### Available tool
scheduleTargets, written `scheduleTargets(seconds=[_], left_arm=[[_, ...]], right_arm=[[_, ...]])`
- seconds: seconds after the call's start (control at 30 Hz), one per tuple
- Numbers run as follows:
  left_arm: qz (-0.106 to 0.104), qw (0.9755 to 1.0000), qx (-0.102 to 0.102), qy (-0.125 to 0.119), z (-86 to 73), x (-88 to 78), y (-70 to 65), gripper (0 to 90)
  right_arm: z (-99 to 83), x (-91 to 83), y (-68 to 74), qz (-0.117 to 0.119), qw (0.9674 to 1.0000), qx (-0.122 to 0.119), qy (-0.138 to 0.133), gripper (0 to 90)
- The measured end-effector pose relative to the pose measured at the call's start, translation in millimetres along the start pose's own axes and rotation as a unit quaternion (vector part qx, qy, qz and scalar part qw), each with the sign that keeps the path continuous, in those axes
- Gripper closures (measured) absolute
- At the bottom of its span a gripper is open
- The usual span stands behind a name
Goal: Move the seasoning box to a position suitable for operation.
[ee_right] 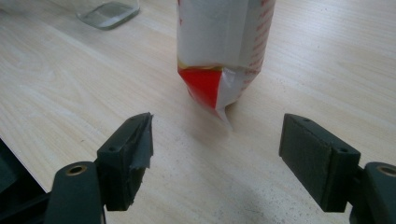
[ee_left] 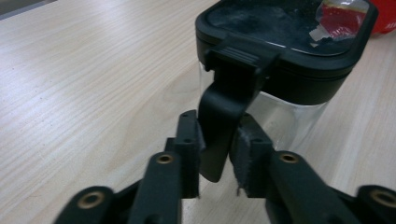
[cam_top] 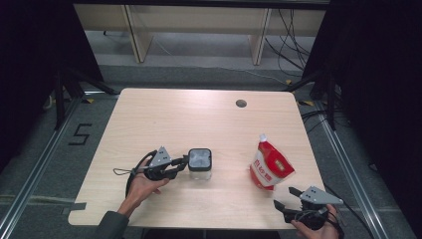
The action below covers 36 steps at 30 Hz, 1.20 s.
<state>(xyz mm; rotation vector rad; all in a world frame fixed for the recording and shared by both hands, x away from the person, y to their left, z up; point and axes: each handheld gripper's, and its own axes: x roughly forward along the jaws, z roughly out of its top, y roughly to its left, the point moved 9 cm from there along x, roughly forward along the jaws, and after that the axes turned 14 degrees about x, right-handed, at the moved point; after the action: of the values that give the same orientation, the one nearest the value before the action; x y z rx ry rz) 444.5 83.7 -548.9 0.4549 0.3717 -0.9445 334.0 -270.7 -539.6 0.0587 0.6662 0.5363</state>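
From above, the left gripper (cam_top: pixel 185 163) meets a lidded clear container (cam_top: pixel 200 164) at mid-table. Its own view shows jaws pinching the lid's latch flap (ee_left: pixel 218 130); unclipping seems next. The right gripper (ee_right: pixel 219 156), jaws spread, faces a red-and-white pouch (ee_right: pixel 223 44)

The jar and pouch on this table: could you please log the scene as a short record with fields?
table: light wood
jar: clear, black lid, left of centre
latch: black lid clip hanging down the jar's side
left tongs: closed on the latch
pouch: red and white, standing at the right
right tongs: open, short of the pouch, not touching it
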Motion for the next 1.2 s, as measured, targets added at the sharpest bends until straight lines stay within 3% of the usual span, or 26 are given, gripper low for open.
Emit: scheduleTargets(seconds=[0.03, 0.1, 0.17, 0.23, 0.33, 0.4, 0.43, 0.5, 0.6, 0.63, 0.67, 0.83, 1.0, 1.03, 1.07, 1.1, 1.17, 1.2], left_arm=[[0.0, 1.0, 0.001, -0.002, -0.1, -0.4, -0.1, 73.9], [-0.004, 0.9999, 0.01, 0.003, -0.7, -1.9, -2.7, 74.1], [-0.006, 0.9998, 0.017, 0.002, 0.6, -3.3, -6.6, 74.1], [-0.01, 0.9999, 0.01, 0.001, 1.5, -4.3, -12.5, 74.0], [-0.014, 0.9996, 0.024, 0.007, 2.0, -7.7, -19.1, 73.9], [-0.017, 0.9998, 0.013, 0.003, 2.6, -7.6, -22.5, 73.9], [-0.017, 0.9996, 0.019, 0.007, 1.9, -9.5, -25.6, 73.9], [-0.02, 0.9997, 0.015, 0.003, 2.9, -10.9, -32.6, 73.9], [-0.031, 0.9993, 0.021, -0.001, 6.6, -13.0, -47.8, 74.0], [-0.035, 0.9992, 0.02, -0.006, 8.0, -12.7, -50.3, 74.0], [-0.037, 0.9991, 0.022, -0.004, 8.4, -13.4, -52.7, 74.0], [-0.035, 0.9991, 0.025, -0.002, 7.4, -14.2, -54.7, 73.9], [-0.043, 0.9988, 0.022, -0.007, 7.8, -14.2, -58.1, 73.8], [-0.047, 0.9984, 0.032, -0.006, 7.3, -14.3, -58.7, 73.8], [-0.055, 0.9979, 0.032, -0.01, 8.2, -13.8, -61.4, 73.9], [-0.062, 0.9972, 0.039, -0.013, 9.4, -13.2, -64.8, 73.9], [-0.067, 0.9966, 0.044, -0.016, 11.1, -12.7, -68.2, 73.9], [-0.069, 0.9963, 0.05, -0.009, 10.0, -13.2, -68.5, 73.9]], right_arm=[[-2.6, -0.5, 3.1, 0.004, 0.9997, 0.023, 0.007, 27.2], [-1.9, -0.3, 1.2, 0.002, 0.9999, 0.016, 0.005, 27.3], [-3.0, -1.6, 2.3, 0.0, 0.9997, 0.024, 0.01, 27.6], [-1.7, -1.1, 1.0, 0.002, 0.9999, 0.014, 0.006, 27.7], [-2.5, -1.3, 1.7, 0.002, 0.9998, 0.019, 0.008, 27.9], [-2.0, -1.2, 1.2, 0.003, 0.9999, 0.015, 0.007, 28.2], [-3.4, -1.9, 4.1, 0.005, 0.9994, 0.032, 0.011, 28.3], [-0.3, -1.6, -1.1, 0.0, 1.0, 0.006, -0.001, 28.4], [0.0, -1.5, -0.9, 0.001, 1.0, 0.007, -0.002, 28.6], [-2.5, -1.8, 3.2, 0.005, 0.9996, 0.028, 0.007, 28.8], [-2.7, -2.0, 3.3, 0.006, 0.9996, 0.025, 0.009, 29.0], [-3.9, -2.0, 6.6, 0.011, 0.9993, 0.032, 0.017, 29.3], [-1.0, -0.9, 3.5, 0.008, 0.9999, 0.007, 0.006, 30.1], [-3.4, -1.5, 7.1, 0.01, 0.9995, 0.027, 0.015, 30.7], [-0.8, -0.5, 4.1, 0.007, 1.0, 0.003, 0.005, 31.1], [-4.3, -0.9, 8.6, 0.012, 0.9993, 0.029, 0.018, 31.2], [-3.9, 0.0, 10.1, 0.018, 0.9995, 0.02, 0.018, 31.3], [-5.3, -0.8, 13.1, 0.019, 0.999, 0.032, 0.024, 31.3]])
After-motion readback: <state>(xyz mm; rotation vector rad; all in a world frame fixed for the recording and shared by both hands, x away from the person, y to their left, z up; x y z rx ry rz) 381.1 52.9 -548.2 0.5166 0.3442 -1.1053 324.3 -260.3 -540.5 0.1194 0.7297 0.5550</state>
